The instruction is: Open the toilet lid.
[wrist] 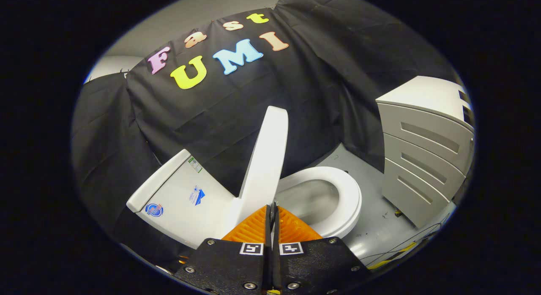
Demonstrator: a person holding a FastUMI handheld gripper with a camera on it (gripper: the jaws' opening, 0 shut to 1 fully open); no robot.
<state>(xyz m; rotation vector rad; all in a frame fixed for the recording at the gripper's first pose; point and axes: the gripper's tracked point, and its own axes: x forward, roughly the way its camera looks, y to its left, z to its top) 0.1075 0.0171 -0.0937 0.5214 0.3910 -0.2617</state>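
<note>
A white toilet stands just beyond my fingers, seen tilted. Its lid (266, 159) is raised and stands nearly upright, leaning toward the tank (177, 193). The seat (348, 193) lies down around the open bowl (310, 202). My gripper (272, 207) is shut, its two fingers pressed together with nothing visible between them. The fingertips sit right at the lid's lower edge, near the hinge; whether they touch it I cannot tell.
A grey-white drawer cabinet (427, 147) stands on the far side of the bowl, close to the seat's front. Cables and a yellow strip (401, 248) lie on the grey floor (374, 221) beside it. Black cloth hangs behind the toilet.
</note>
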